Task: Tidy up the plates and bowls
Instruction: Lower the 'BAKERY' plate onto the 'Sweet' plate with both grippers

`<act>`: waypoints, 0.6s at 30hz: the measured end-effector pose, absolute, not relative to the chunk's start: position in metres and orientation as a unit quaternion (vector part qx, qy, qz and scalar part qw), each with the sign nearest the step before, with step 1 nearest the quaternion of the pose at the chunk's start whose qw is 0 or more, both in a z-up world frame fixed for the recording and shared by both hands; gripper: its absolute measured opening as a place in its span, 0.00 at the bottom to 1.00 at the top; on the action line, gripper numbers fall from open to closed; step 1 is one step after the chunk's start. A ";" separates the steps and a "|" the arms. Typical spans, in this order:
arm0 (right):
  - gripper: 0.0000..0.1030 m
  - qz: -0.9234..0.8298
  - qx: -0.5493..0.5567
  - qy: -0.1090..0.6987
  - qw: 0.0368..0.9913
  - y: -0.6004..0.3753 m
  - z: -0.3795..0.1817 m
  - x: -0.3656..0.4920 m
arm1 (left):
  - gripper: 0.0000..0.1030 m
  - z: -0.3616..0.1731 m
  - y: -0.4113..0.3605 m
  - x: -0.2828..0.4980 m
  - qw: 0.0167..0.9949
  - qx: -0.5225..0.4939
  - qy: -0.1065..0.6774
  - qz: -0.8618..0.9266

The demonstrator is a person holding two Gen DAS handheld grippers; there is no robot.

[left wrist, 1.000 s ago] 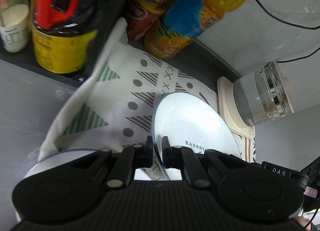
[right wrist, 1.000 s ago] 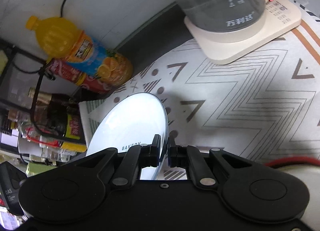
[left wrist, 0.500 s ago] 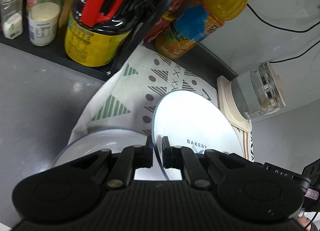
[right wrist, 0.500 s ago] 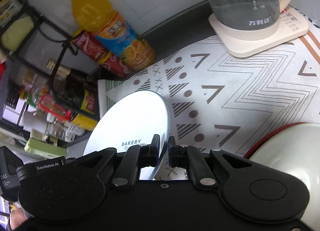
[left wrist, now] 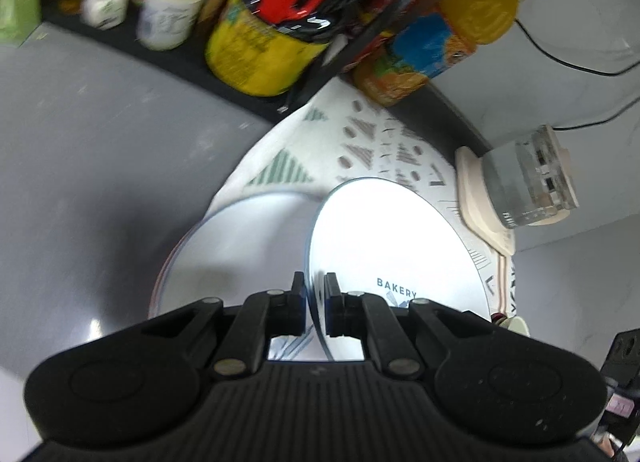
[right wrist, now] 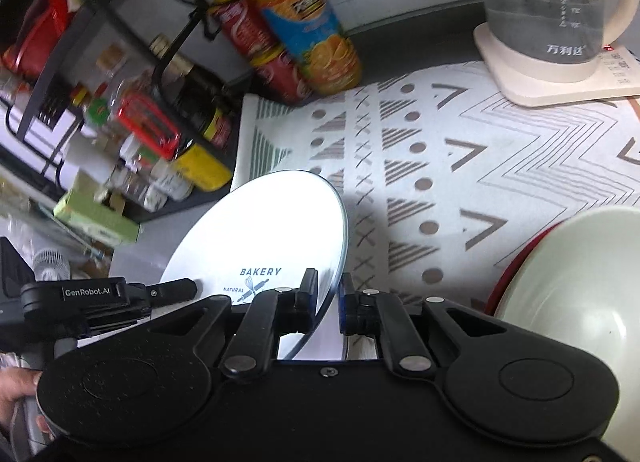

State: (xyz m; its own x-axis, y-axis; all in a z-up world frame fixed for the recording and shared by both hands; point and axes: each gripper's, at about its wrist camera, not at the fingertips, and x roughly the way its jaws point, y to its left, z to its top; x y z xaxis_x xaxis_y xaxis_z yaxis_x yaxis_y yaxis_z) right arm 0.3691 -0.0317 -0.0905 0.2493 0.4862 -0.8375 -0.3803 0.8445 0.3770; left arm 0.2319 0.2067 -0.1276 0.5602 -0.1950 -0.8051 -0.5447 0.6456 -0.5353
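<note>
A white plate (left wrist: 392, 238) printed BAKERY hangs tilted above the patterned mat, held at two sides. My left gripper (left wrist: 315, 296) is shut on its near rim. In the right wrist view the same plate (right wrist: 264, 229) has my right gripper (right wrist: 328, 290) shut on its right rim, and the left gripper (right wrist: 176, 290) reaches in at its left edge. Another white plate (left wrist: 240, 250) lies flat below and to the left of the held one. A cream bowl (right wrist: 580, 302) with a red rim under it sits at the right.
A glass kettle (right wrist: 548, 9) on a cream base stands on the patterned mat (right wrist: 500, 149). An orange drink bottle (right wrist: 308, 25) and red cans (right wrist: 272, 57) stand at the back. A black rack (right wrist: 120, 109) with jars and bottles lines the left. A hand (right wrist: 16, 386) shows at the lower left.
Both grippers have carried the plate back from the bottles and kettle. The flat plate has come into view under the left gripper, and the cream bowl at the right. The right view has rolled.
</note>
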 end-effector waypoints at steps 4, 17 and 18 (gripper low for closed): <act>0.10 0.285 0.036 0.548 0.786 -0.029 -0.094 0.359 | 0.07 -0.137 0.204 0.219 0.775 -0.408 0.467 0.119; 0.10 0.278 0.017 0.563 0.778 -0.021 -0.111 0.346 | 0.08 -0.165 0.205 0.210 0.760 -0.414 0.485 0.124; 0.10 0.278 0.014 0.563 0.778 -0.020 -0.112 0.345 | 0.08 -0.166 0.206 0.211 0.760 -0.414 0.487 0.123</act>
